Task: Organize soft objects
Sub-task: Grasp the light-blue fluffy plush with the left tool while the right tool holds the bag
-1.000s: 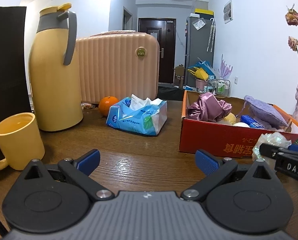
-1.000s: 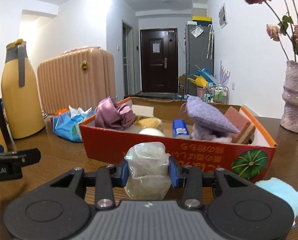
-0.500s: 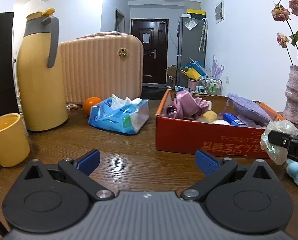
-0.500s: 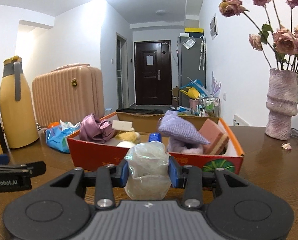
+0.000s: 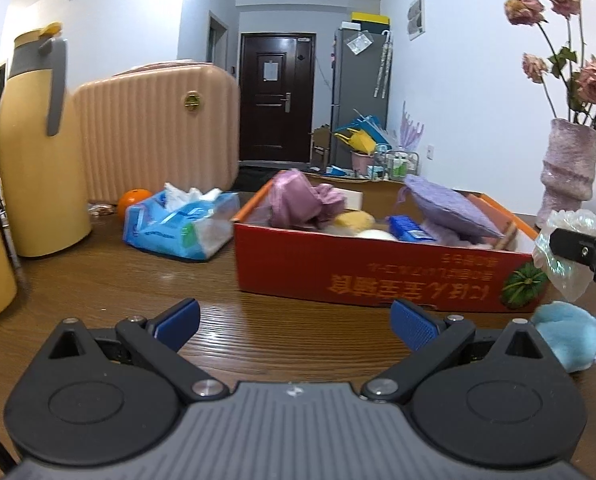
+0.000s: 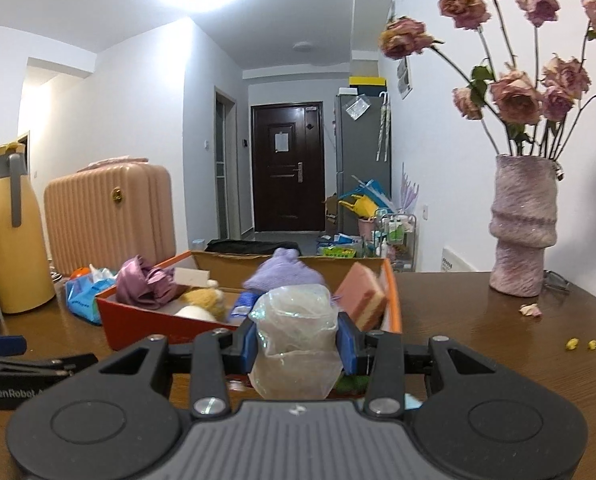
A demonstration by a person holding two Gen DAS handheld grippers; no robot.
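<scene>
Fingers of right gripper clamp crumpled bag, level.

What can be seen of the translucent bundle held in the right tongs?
The translucent bundle is a crumpled, filmy wad with an iridescent sheen, looking like thin plastic or organza. The right tongs pinch it at mid-height between the blue pads, so it bulges above and below them. It hangs clear of the table, in front of the red box. From the left wrist view it sits beside the box's right corner, above a blue plush.
</scene>
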